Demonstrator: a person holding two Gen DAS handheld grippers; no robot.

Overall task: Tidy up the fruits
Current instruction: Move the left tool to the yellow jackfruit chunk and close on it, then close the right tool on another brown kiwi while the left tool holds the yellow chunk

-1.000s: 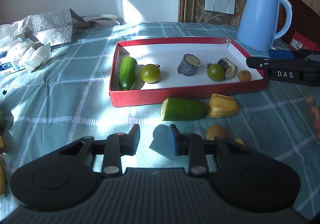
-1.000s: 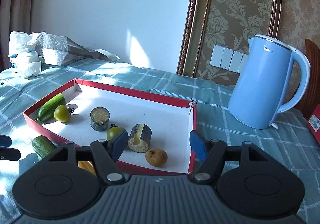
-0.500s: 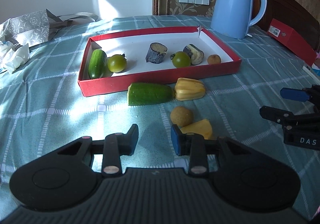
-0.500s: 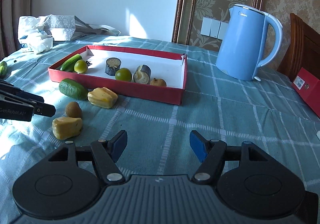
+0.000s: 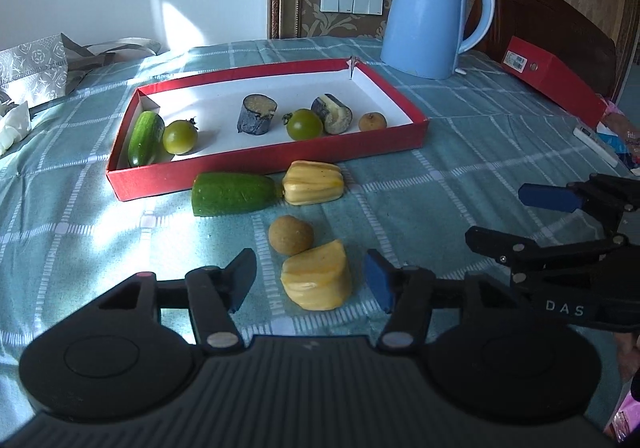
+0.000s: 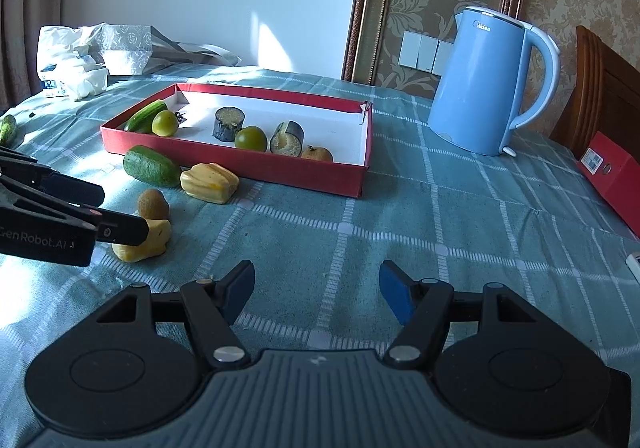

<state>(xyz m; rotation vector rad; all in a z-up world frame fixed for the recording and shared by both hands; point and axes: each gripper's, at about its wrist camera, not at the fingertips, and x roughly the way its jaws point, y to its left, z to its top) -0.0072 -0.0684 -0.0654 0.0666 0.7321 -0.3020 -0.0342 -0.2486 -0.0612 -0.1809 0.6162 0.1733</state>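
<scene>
A yellow fruit chunk (image 5: 316, 280) lies on the checked cloth between the fingers of my left gripper (image 5: 310, 280). Its jaws are opening and the pads do not touch the chunk. Just beyond sit a brown round fruit (image 5: 290, 234), a cut cucumber half (image 5: 232, 194) and a second yellow piece (image 5: 312, 182). Behind them the red tray (image 5: 260, 164) holds a cucumber, two green tomatoes, two eggplant pieces and a small brown fruit. My right gripper (image 6: 316, 292) hovers open over bare cloth to the right, with nothing between its fingers.
A blue kettle (image 5: 424, 12) stands behind the tray's right end. A red box (image 5: 556, 76) and a white remote (image 5: 596, 146) lie at the right edge. Bags and tissues (image 6: 80, 60) are piled at the back left, with a small cucumber (image 6: 8, 128) near the left edge.
My left gripper's jaws have spread from almost shut, and it has come up around the yellow chunk. The right gripper drew back from the tray to the cloth on the right.
</scene>
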